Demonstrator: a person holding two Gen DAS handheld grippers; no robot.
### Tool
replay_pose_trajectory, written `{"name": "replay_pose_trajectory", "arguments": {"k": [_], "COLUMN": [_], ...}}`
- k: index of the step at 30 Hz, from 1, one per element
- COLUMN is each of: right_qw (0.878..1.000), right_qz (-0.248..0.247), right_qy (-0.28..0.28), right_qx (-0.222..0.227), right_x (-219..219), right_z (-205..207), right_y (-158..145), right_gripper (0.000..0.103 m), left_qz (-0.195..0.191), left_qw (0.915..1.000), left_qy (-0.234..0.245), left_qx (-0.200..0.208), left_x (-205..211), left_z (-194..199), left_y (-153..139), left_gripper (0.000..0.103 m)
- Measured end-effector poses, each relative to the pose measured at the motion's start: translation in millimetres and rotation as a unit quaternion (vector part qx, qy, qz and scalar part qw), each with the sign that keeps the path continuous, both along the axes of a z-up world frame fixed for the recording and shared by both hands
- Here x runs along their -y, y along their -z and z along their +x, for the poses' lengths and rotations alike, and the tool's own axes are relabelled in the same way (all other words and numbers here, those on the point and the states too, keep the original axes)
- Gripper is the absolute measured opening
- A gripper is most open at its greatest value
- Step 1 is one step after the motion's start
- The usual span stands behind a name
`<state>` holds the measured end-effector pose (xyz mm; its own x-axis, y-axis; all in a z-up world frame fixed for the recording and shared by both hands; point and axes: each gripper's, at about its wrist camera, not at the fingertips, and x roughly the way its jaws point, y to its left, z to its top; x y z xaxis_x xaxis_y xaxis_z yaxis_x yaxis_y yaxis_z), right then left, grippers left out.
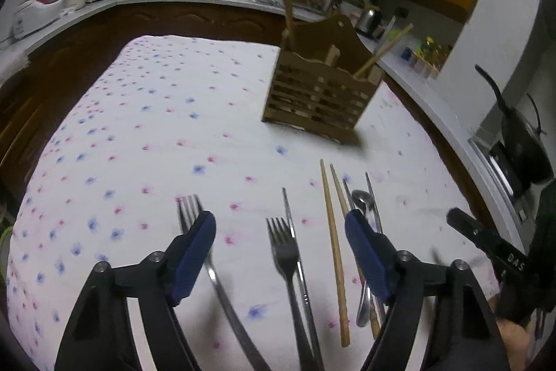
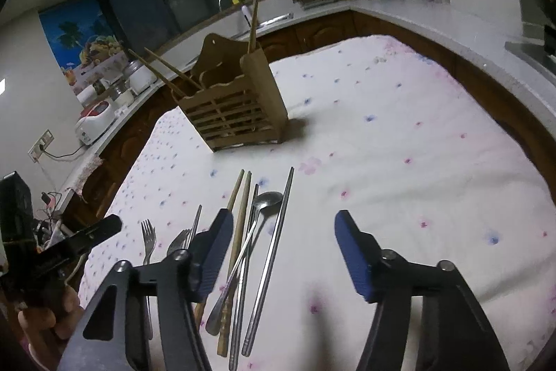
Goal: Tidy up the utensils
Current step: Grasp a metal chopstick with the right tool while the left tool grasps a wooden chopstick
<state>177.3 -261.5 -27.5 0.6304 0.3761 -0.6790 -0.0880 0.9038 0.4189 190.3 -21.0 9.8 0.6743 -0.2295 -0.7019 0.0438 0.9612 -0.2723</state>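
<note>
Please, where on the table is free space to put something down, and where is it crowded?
Free: the flowered cloth right of the metal chopstick, and the stretch left of the wooden utensil holder, beyond the forks. Crowded: the near strip, where forks, wooden chopsticks and spoon lie close beside each other.

slotted wooden utensil holder [image 1: 314,96] stood upright with chopsticks poking out, two forks [image 1: 285,252], wooden chopsticks [image 1: 333,242], metal chopsticks [image 2: 271,252] and a spoon [image 2: 267,200] laid flat nearby
</note>
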Motion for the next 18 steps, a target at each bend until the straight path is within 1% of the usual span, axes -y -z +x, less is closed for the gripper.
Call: {"name": "replay_pose_trajectory", "arguments": {"k": [2,4,6,8,11,14,18], "right_qw": [1.0,0.999,0.999,0.998,0.996,0.994,0.991], "right_qz": [-0.004,-0.006,-0.008,-0.013,-0.021,-0.03,-0.049], "right_qy": [-0.009,-0.022,-0.034,-0.044,-0.056,-0.066,-0.079], "right_qx": [-0.01,-0.023,-0.039,-0.051,-0.067,-0.077,-0.094], "right_x": [-3.9,-9.4,-15.5,-21.2,-28.4,-35.0,-42.3], "right_z": [6.1,12.6,19.8,25.7,36.3,47.3,61.6], "right_y": [5.1,12.5,21.0,28.5,38.7,47.1,59.2], "right_gripper": [0.053,0.047,0.038,0.035,0.034,0.027,0.022], "left_qz": [0.01,0.016,0.018,0.016,0.015,0.015,0.016], "left_qw": [0.9998,0.9993,0.9985,0.9976,0.9962,0.9948,0.9931], "left_qy": [0.013,0.027,0.04,0.048,0.057,0.068,0.079], "left_qx": [-0.008,-0.02,-0.034,-0.046,-0.064,-0.075,-0.086], "left_x": [7.9,15.9,21.9,26.3,32.4,39.0,49.3], "left_z": [9.5,19.8,31.6,41.7,57.7,70.9,88.2], "left_y": [3.3,7.7,14.0,18.7,27.9,36.3,46.3], "left_gripper": [0.065,0.061,0.054,0.046,0.042,0.039,0.038]}}
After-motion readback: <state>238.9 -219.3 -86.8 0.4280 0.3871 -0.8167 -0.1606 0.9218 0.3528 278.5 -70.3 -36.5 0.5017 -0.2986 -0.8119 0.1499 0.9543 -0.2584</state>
